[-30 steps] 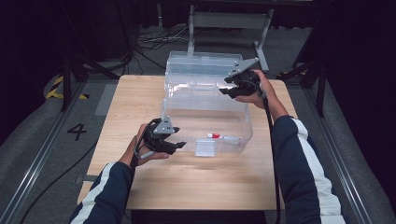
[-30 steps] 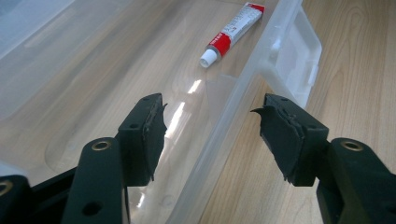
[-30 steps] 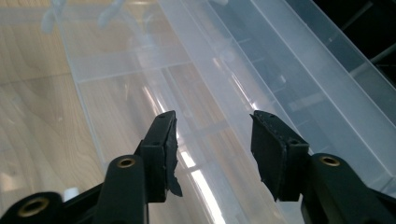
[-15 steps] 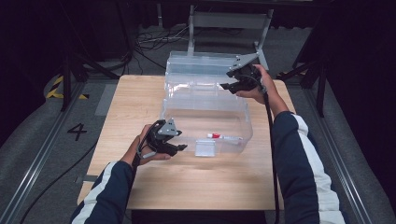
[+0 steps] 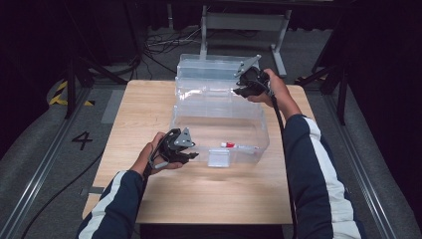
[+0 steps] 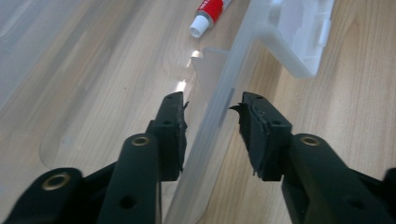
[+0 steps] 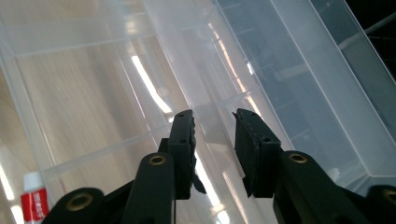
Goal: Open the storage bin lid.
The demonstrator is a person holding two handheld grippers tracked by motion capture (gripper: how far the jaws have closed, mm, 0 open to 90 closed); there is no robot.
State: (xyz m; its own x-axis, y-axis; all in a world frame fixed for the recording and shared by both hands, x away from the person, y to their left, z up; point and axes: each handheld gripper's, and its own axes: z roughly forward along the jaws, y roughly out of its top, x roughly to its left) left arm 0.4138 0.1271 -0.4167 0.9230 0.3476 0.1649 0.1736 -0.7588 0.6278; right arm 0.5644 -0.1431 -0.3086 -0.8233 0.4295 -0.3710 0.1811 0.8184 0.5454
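A clear plastic box [image 5: 259, 130] stands on the wooden table, its lid [image 5: 209, 67] folded back behind it. A red-and-white tube [image 5: 234, 145] [image 6: 210, 11] [image 7: 33, 200] lies on the box floor near the front wall. My left gripper [image 5: 191, 155] [image 6: 210, 100] straddles the front left wall [image 6: 219, 88]. Its jaws have just been closing, and narrow gaps remain beside the pads. My right gripper [image 5: 238, 90] [image 7: 212, 116] straddles the back right rim [image 7: 205, 107] where box and lid meet. Its jaws have also just been closing and stand slightly apart from the plastic.
A white latch [image 5: 219, 157] [image 6: 303, 32] hangs on the outside of the front wall. Bare table top [image 5: 199, 199] lies between the box and the near edge. Metal stands and cables sit on the floor behind the table.
Both grippers' jaws have narrowed around the box walls. Both hands have stayed almost where they were.
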